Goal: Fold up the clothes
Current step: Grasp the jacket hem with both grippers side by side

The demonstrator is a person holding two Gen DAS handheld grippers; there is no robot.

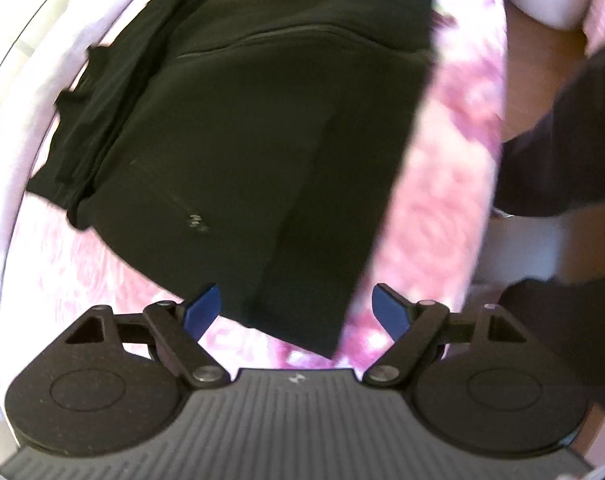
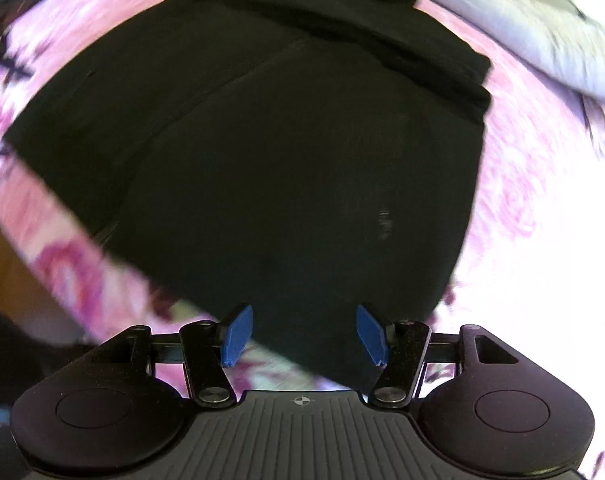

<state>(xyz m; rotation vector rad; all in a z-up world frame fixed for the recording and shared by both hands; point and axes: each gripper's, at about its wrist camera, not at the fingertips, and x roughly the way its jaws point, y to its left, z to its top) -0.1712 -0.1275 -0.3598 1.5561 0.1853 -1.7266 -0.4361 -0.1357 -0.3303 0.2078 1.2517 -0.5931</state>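
A black garment [image 1: 242, 140] lies folded flat on a pink floral bedspread [image 1: 442, 200]. It also fills the middle of the right wrist view [image 2: 282, 160]. My left gripper [image 1: 298, 308] is open, its blue fingertips [image 1: 204, 306] spread above the garment's near edge, holding nothing. My right gripper [image 2: 304, 334] is open too, blue fingertips [image 2: 238, 334] spread over the garment's near corner, empty. Both views are motion-blurred.
The pink floral bedspread [image 2: 522, 200] surrounds the garment. A white pillow or sheet [image 2: 482, 20] lies beyond it. A wooden floor [image 1: 542, 80] and the person's dark sleeve [image 1: 562, 140] show at the right of the left wrist view.
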